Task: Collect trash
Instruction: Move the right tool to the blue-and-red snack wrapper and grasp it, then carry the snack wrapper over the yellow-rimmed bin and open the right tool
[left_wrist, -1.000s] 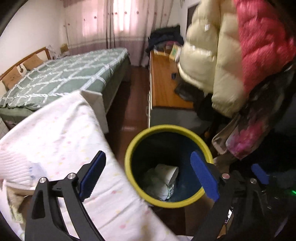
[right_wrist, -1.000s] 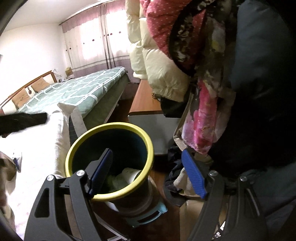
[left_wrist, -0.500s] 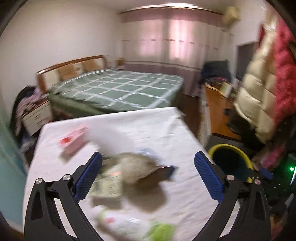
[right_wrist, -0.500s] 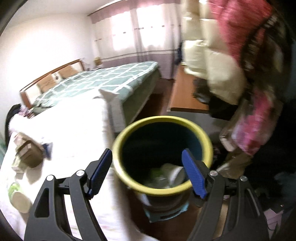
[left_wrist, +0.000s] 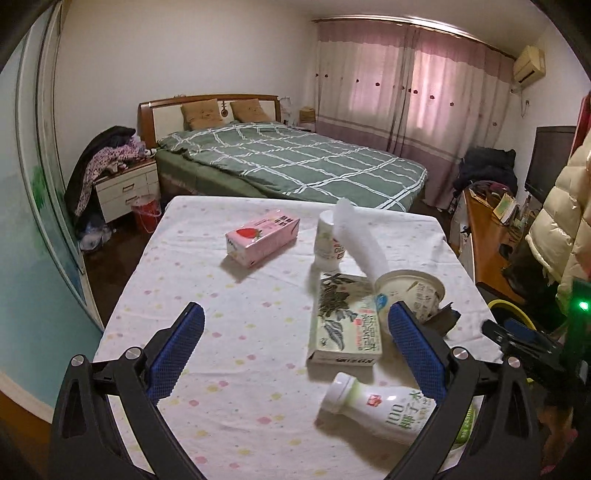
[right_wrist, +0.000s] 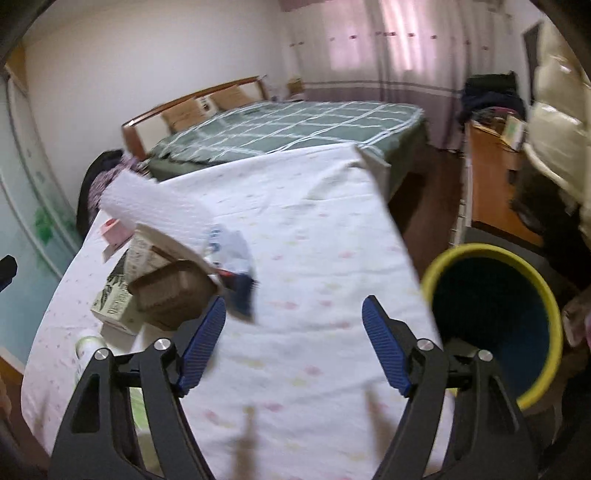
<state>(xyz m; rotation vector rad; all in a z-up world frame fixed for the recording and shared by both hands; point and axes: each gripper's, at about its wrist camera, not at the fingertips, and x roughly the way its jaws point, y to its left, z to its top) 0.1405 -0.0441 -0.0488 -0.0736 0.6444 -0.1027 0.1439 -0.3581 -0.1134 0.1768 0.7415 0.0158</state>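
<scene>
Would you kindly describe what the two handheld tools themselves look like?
Both match: the left tool and right tool have black skeletal arms with triangular cutouts, silver rivets at the joints, and ribbed blue pads on the fingers. No cables or sleeves show.

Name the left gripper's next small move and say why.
Probably ease the left gripper, open and empty, forward-right over the green-leaf carton lying flat on the table. It is the closest trash between the fingers; the bin waits at the table's right.

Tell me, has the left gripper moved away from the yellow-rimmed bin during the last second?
Yes. The left gripper, jaws open, has swung left: the bin, earlier between its fingers, now sits at the view's right edge, and the table lies ahead.
</scene>
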